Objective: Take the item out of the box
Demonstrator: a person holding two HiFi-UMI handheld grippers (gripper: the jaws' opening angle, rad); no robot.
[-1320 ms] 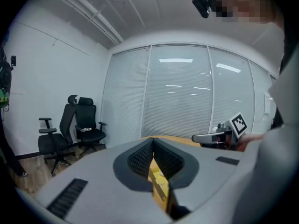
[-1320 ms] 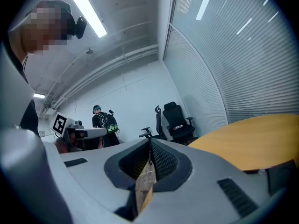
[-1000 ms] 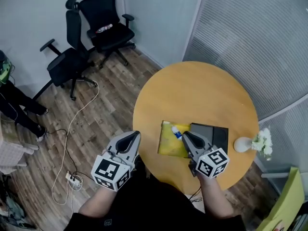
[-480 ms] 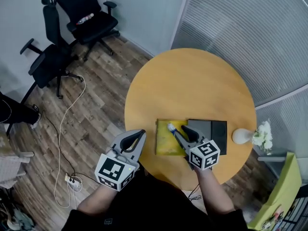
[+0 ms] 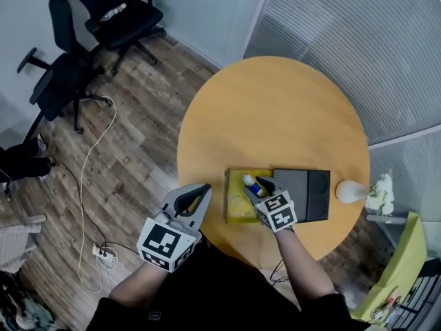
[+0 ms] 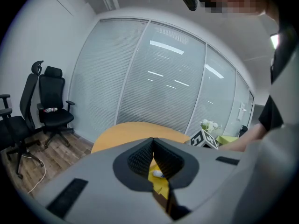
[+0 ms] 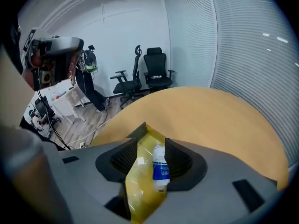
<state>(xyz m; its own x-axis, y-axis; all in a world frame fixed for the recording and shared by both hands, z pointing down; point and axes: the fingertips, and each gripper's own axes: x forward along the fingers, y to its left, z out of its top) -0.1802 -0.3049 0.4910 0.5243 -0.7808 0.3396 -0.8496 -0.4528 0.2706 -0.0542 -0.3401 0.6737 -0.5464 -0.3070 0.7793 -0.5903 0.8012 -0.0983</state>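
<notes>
A yellow open box (image 5: 236,204) lies on the round wooden table (image 5: 275,109) near its front edge. In it lies a small white bottle with a blue label (image 5: 251,183). My right gripper (image 5: 259,187) reaches down into the box. In the right gripper view its jaws have just been opening and now stand wide, and the right gripper (image 7: 151,140) straddles the bottle (image 7: 160,165). The bottle rests by the right-hand jaw, unclamped, on the yellow box (image 7: 140,183). My left gripper (image 5: 202,189) hovers off the table's left rim, shut and empty. In the left gripper view the left gripper (image 6: 153,140) points toward the box.
A black lid (image 5: 306,194) lies flat against the box's right side. A white vase (image 5: 348,190) with pale flowers (image 5: 380,192) stands at the table's right rim. Two black office chairs (image 5: 114,12) and a cable with a power strip (image 5: 105,254) are on the wooden floor, left.
My right gripper has dropped down onto the box and its jaws have spread from shut to wide. The left gripper has drifted a little lower and closer to the table.
</notes>
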